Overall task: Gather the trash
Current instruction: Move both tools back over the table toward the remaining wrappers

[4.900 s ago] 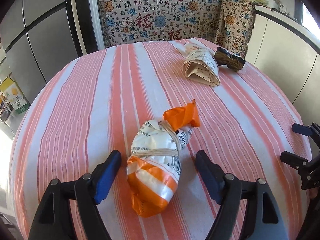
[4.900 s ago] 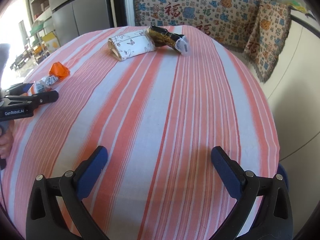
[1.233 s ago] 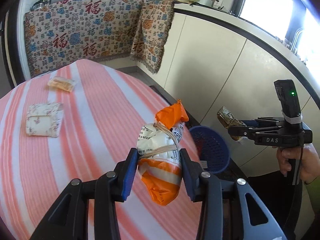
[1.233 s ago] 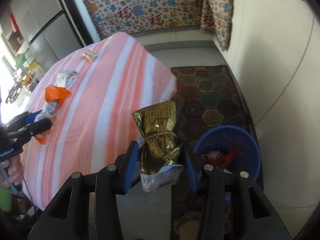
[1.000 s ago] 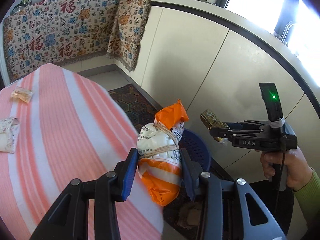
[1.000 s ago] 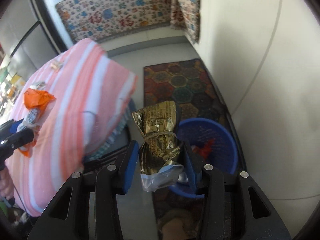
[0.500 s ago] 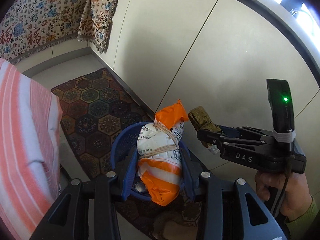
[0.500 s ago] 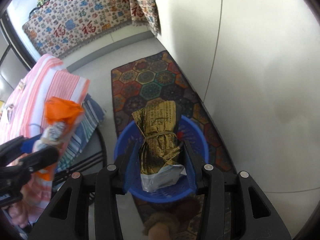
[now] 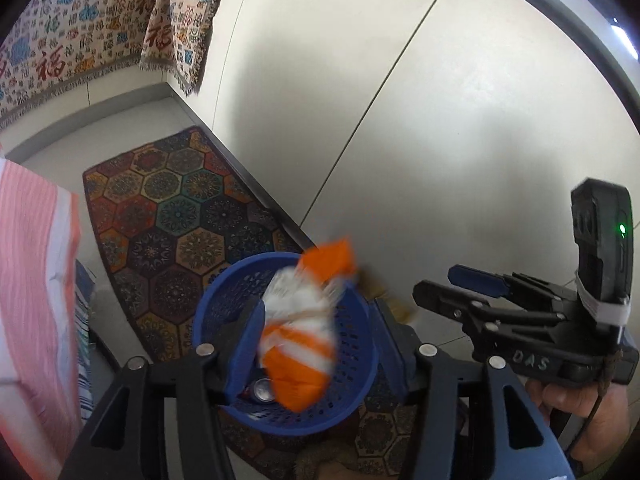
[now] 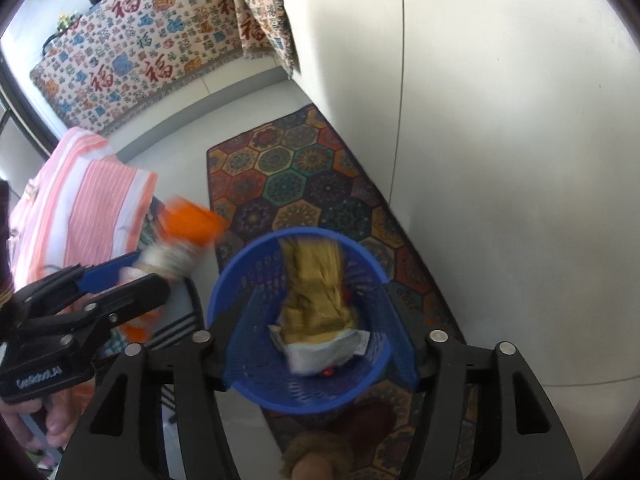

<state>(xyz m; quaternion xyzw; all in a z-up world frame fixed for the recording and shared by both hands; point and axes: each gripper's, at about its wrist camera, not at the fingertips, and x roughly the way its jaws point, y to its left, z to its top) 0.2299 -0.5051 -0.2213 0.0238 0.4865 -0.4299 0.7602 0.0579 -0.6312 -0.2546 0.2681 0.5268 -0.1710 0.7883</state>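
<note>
Over the blue basket on the floor, the gold-wrapped trash bundle hangs blurred between the pads of my right gripper, whose jaws are opening w/ the pads off it, so I judge it's dropping straight in. Same w/ the orange-and-white bundle: my left gripper is opening too, bundle blurred and loose between the pads, held above the basket mouth so it lands inside w/ the can already there. Both grippers point steeply down beside the striped desk and the patterned rug, prob. to keep the drops from missing the rim.
</note>
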